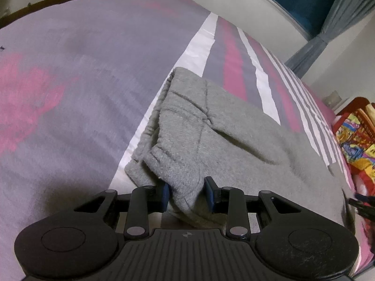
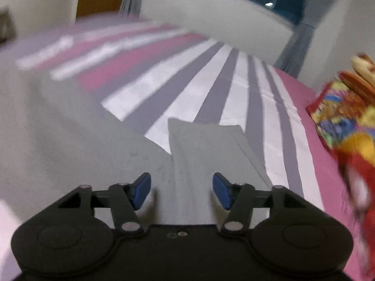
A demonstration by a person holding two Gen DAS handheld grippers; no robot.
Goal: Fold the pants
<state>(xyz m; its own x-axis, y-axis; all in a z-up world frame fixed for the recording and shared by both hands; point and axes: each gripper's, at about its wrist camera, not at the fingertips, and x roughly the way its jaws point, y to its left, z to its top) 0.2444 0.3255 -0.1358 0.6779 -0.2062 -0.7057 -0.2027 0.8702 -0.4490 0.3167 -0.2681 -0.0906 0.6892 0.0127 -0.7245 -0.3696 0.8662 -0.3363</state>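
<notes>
Grey sweatpants (image 1: 234, 140) lie on the striped bedsheet (image 1: 70, 70). In the left wrist view the waistband end is bunched and folded over near my left gripper (image 1: 186, 194). Its blue pads stand open on either side of a raised fold of grey cloth, not clamped on it. In the right wrist view a flat leg end of the pants (image 2: 204, 145) lies ahead of my right gripper (image 2: 181, 190), which is open with cloth beneath and between its fingers. The right view is motion-blurred.
The sheet has grey, pink and white stripes (image 2: 211, 89). A colourful red and yellow bundle (image 2: 346, 121) sits at the bed's right edge, also in the left wrist view (image 1: 356, 138). A window with grey curtains (image 1: 311, 7) is behind the bed.
</notes>
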